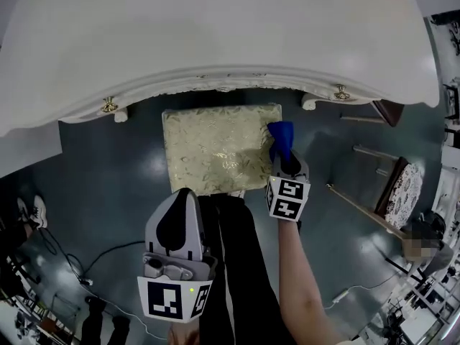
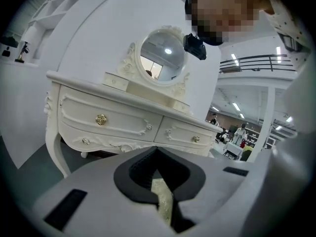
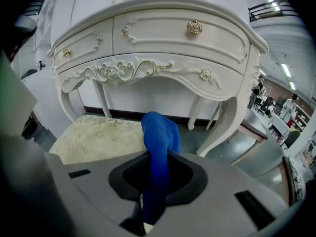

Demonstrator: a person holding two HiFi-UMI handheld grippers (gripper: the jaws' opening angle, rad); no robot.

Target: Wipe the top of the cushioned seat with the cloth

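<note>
Head view: the cushioned seat [image 1: 219,149] sits at frame centre, partly tucked under the white dressing table [image 1: 215,34]. The blue cloth [image 1: 282,136] is at the seat's upper right corner, pinched in the right gripper [image 1: 283,155], whose jaws are closed on its bunched middle, a loose lobe sticking out ahead. The left gripper [image 1: 184,196] hangs at lower centre, jaws together and empty. The cloth looks light, soft and limp, likely to fold under itself, so the free lobe should be pressed flat. The seat's padded, patterned top will probably give under pressure.
</note>
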